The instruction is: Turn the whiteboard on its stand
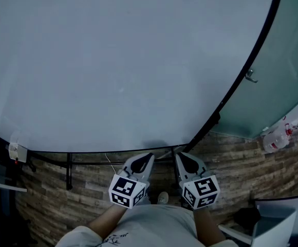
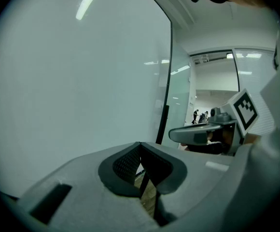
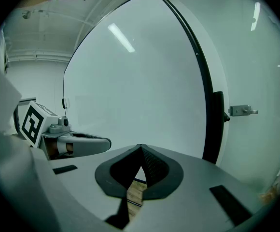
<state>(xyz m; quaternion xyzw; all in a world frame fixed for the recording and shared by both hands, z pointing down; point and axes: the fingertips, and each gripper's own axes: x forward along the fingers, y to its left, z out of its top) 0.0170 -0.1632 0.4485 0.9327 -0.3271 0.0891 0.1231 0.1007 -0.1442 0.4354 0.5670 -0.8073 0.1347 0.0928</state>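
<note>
The whiteboard (image 1: 128, 60) is a big pale panel in a thin black frame (image 1: 252, 50) and fills most of the head view. It also fills the background in the left gripper view (image 2: 72, 81) and the right gripper view (image 3: 140, 91). My left gripper (image 1: 148, 156) and right gripper (image 1: 180, 155) sit side by side just under the board's bottom edge; whether they touch it I cannot tell. The left gripper's (image 2: 140, 144) tips meet with nothing between them. The right gripper (image 3: 140, 147) is likewise shut and empty.
The stand's black bar and leg (image 1: 68, 171) run below the board over a wood-pattern floor. A frosted glass door with a metal handle (image 1: 250, 77) stands to the right. A plastic bottle (image 1: 275, 140) lies by it, and a pale box (image 1: 277, 220) sits at lower right.
</note>
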